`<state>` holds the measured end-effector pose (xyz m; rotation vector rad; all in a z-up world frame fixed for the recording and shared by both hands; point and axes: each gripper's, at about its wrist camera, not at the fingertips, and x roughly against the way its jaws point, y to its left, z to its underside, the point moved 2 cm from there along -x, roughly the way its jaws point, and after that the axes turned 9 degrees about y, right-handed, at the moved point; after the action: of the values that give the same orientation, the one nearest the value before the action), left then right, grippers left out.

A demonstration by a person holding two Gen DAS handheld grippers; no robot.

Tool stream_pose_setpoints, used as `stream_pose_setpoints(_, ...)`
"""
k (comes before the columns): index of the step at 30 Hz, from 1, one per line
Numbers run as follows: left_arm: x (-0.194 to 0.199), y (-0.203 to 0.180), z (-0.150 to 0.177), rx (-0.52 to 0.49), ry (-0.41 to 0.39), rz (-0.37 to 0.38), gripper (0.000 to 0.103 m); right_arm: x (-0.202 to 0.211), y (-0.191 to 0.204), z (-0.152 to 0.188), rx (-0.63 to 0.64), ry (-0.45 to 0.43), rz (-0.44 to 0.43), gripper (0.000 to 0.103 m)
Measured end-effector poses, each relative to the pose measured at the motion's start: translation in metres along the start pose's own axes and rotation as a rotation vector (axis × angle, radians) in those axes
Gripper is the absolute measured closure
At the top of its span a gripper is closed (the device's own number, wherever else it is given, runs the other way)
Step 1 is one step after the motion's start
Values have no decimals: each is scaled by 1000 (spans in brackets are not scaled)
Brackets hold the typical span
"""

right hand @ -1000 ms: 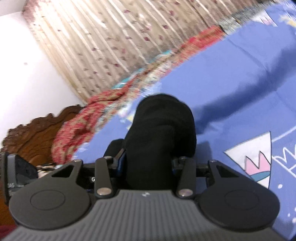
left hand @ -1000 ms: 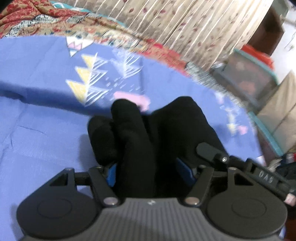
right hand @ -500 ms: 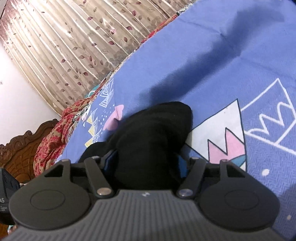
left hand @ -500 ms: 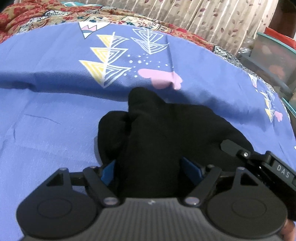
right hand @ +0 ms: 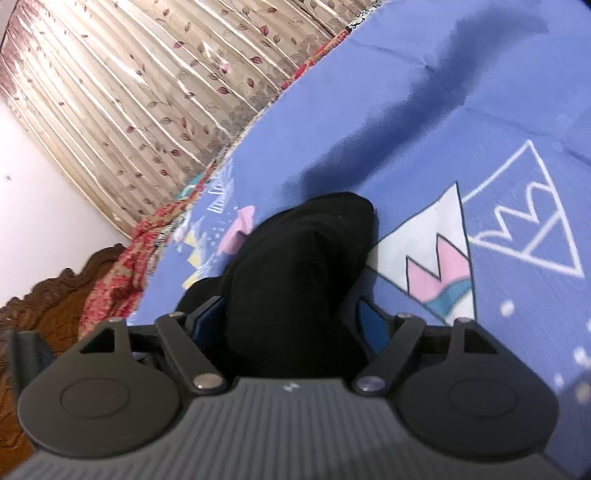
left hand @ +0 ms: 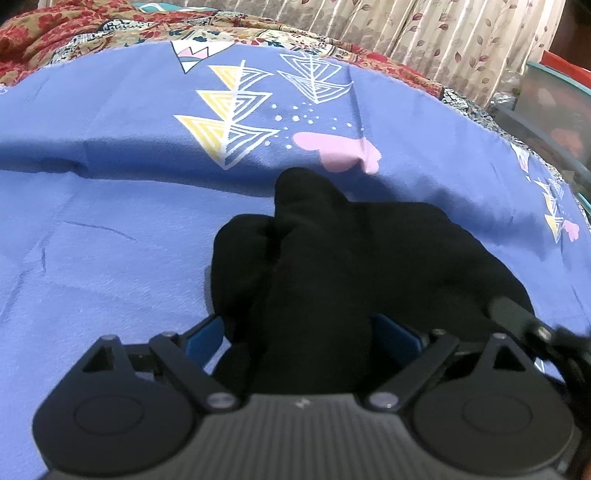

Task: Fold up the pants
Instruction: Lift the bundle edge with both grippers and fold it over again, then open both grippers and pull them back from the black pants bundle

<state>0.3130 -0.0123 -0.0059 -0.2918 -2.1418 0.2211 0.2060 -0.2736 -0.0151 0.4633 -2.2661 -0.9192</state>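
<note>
The black pants (left hand: 351, 266) lie bunched on the blue patterned bedsheet (left hand: 110, 258). In the left wrist view a thick fold of them runs back between the spread fingers of my left gripper (left hand: 301, 332). Its jaws are opening, and the blue pads (left hand: 205, 336) stand bare beside the cloth. In the right wrist view another fold of the pants (right hand: 295, 266) rests between the fingers of my right gripper (right hand: 291, 317). Its jaws are opening too, with the blue pads (right hand: 373, 321) showing at the sides. Cloth hides the fingertips of both.
A red patterned blanket (left hand: 74, 33) lies along the far edge of the sheet, with a leaf-print curtain (left hand: 443, 37) behind. A carved wooden headboard (right hand: 55, 291) is at the left of the right wrist view. A box with a teal rim (left hand: 554, 110) stands beyond the bed.
Both grippers have sunk toward the sheet and their jaws have spread. The black folds, held pinched a second ago, now rest loose on the bed between the fingers.
</note>
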Motion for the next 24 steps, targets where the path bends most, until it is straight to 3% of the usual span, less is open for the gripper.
stream_pose_setpoints(8, -1, -1, 1, -13, -7, -19, 7, 8, 7, 10, 34, 20, 13, 19)
stream_pose_setpoints(9, -1, -1, 1, -13, -9, -21, 7, 8, 7, 10, 41, 18, 16, 22)
stream_pose_setpoints(11, -2, -2, 1, -21, -12, -32, 7, 5, 9, 13, 83, -5, 29, 42)
stream_pose_setpoints(12, -2, -3, 2, -25, -16, -40, 7, 3, 10, 14, 100, -11, 43, 43)
stream_pose_setpoints(15, -1, -4, 2, -9, -20, -52, 7, -1, 5, 12, 84, -15, 60, 40)
stream_pose_setpoints(18, 9, -6, 5, 21, -25, -85, 7, -1, 7, 12, 89, -22, 96, 28)
stream_pose_setpoints(24, 61, -16, 24, 33, -44, -142, 11, 30, 23, 20, 90, -43, 215, 20)
